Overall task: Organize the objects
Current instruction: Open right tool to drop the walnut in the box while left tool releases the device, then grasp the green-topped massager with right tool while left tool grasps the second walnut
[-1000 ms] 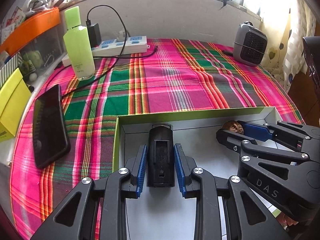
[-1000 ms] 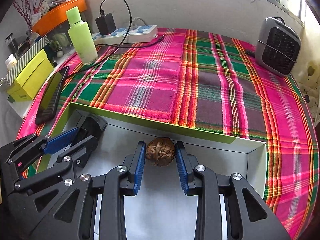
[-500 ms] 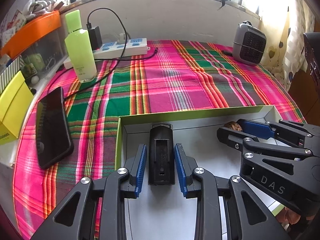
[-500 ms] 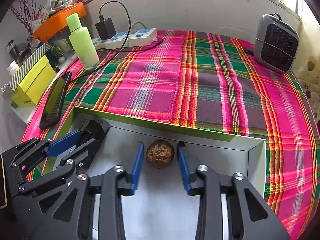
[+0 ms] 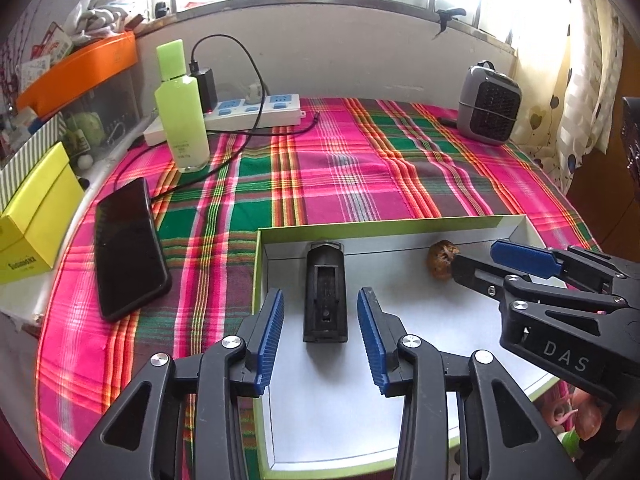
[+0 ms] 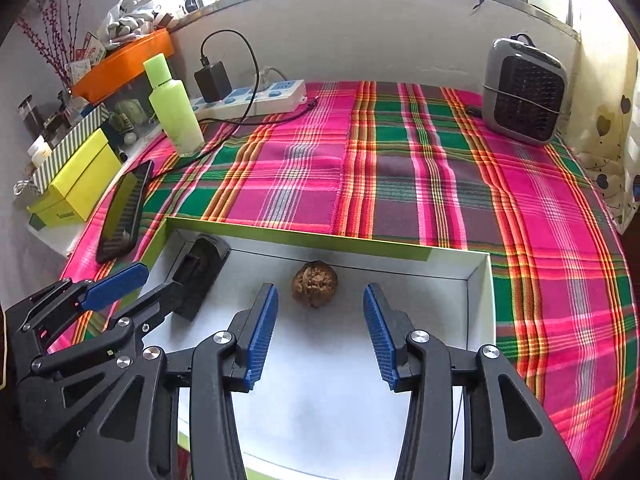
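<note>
A shallow white box with a green rim (image 5: 380,227) lies on the plaid cloth. On its floor at the left lies a black rectangular holder (image 5: 325,292), whose near end sits between the blue pads of my left gripper (image 5: 320,298). The jaws are opening and a gap shows on each side of the holder. A brown walnut (image 6: 315,283) rests near the far wall, just ahead of the tips of my right gripper (image 6: 320,294). Its jaws are opening too and do not touch the nut. Each gripper also shows in the other's view: right gripper (image 5: 476,258), left gripper (image 6: 160,278).
Left of the box lies a black phone (image 5: 128,248), with a yellow carton (image 5: 36,216) beyond it. A green bottle (image 5: 182,108), a power strip (image 5: 256,114) with a charger and cable, and a small grey heater (image 5: 490,106) stand along the back wall.
Both grippers have opened and drawn back a little. The left pads have come off the black holder and the right pads off the walnut; both things lie still in the box.
</note>
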{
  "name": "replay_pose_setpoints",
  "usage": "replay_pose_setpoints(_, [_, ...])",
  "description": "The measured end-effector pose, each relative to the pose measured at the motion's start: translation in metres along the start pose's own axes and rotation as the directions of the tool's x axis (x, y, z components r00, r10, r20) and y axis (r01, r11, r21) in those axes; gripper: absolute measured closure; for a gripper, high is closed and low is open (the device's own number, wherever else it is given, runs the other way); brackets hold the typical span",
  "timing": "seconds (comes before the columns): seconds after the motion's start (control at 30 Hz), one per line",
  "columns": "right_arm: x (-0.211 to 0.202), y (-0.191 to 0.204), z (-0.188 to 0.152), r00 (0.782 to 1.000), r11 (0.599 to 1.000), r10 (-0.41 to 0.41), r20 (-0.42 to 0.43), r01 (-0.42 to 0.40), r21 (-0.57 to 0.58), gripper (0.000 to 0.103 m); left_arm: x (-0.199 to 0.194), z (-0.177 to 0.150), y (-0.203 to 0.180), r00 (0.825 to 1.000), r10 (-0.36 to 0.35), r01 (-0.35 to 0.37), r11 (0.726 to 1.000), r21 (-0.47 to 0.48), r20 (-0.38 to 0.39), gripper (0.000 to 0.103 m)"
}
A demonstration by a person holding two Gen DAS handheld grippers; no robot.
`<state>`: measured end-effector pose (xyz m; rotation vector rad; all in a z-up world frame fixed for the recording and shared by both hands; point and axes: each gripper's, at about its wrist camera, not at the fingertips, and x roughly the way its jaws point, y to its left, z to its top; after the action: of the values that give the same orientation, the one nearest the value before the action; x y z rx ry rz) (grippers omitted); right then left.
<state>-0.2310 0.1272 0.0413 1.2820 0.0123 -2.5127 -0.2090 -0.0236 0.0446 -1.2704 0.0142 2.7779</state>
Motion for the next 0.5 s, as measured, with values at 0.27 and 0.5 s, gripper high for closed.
replay_pose_setpoints(0.27, [-0.021, 0.001, -0.015, 0.999, 1.000, -0.009, 0.037, 0.010, -0.011, 0.057, -0.020, -0.011, 0.006, 1.000, -0.011, 0.011, 0.999, -0.032, 0.022, 0.064])
replay_pose_setpoints(0.5, [-0.047, -0.002, -0.034, 0.996, 1.000, -0.013, 0.091, 0.015, -0.016, 0.057, -0.042, -0.026, 0.012, 0.998, -0.001, 0.003, 0.999, -0.053, 0.056, 0.063])
